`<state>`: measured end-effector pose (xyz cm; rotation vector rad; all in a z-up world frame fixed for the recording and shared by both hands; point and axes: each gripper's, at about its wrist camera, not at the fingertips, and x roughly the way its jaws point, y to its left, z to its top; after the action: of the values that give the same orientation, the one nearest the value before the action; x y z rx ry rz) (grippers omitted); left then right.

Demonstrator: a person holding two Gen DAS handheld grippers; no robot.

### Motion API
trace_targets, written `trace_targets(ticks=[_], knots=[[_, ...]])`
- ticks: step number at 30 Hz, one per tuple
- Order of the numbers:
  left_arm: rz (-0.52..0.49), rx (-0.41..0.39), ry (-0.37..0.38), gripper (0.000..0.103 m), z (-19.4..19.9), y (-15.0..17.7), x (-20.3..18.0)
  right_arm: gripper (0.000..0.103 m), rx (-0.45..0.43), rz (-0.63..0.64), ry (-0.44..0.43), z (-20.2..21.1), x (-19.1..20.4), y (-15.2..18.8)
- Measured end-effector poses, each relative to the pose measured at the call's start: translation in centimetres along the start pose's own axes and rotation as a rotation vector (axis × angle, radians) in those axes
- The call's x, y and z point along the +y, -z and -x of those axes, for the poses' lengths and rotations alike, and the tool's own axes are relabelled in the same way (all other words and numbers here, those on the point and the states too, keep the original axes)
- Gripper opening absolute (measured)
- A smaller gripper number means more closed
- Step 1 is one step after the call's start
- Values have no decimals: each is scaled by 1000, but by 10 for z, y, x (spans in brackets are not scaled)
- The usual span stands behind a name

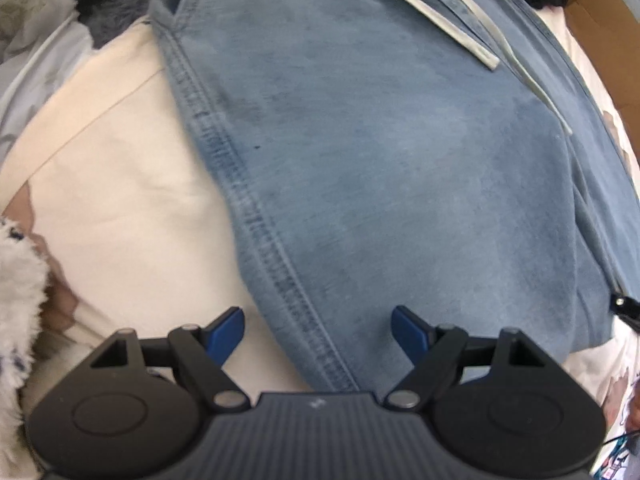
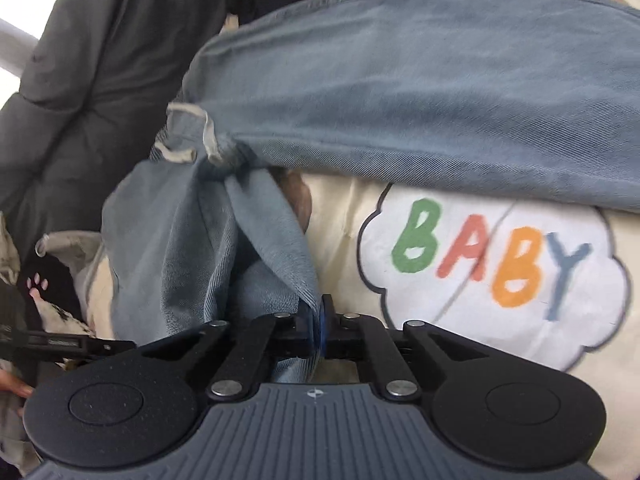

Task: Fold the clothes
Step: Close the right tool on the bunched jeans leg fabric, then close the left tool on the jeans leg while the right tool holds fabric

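Left wrist view looks down on a blue denim garment (image 1: 380,168) spread over a cream sheet (image 1: 120,200), its double-stitched seam running diagonally from upper left down toward the camera. The left gripper (image 1: 318,330) hovers just above that seam with its blue-padded fingers (image 1: 226,332) spread wide and nothing between them. Two pale drawstrings (image 1: 452,24) lie across the top of the denim, and a fluffy white fabric (image 1: 16,300) shows at the left edge. Right wrist view shows the right gripper (image 2: 316,320) clenched on a bunched corner of the same denim, the cloth pinched between its pads and pulled up in gathered folds near a pale drawstring loop. Beside it the cream sheet carries a white cloud print reading "BABY" (image 2: 492,264) in coloured letters. A dark grey quilted jacket (image 2: 100,60) lies at the upper left.
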<state>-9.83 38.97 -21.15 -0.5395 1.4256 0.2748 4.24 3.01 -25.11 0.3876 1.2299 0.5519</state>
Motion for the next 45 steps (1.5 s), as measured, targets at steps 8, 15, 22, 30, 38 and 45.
trace_targets(ticks=[8,15,22,30,38,45], knots=[[-5,-3,35,82,-8,-3,-18,0,2,-42,16,41,-1,-9],[17,11,42,82,-17,-1,-21,4,61,103,57,25,4,-11],[38,27,57,82,-21,3,-21,45,64,153,36,-30,4,-30],[33,56,152,82,-30,15,-33,45,84,173,-29,-70,22,-53],[40,57,241,35,-30,20,-44,11,74,122,-64,-75,17,-60],[57,-103,317,4,17,5,-48,9,77,87,-64,-56,19,-56]])
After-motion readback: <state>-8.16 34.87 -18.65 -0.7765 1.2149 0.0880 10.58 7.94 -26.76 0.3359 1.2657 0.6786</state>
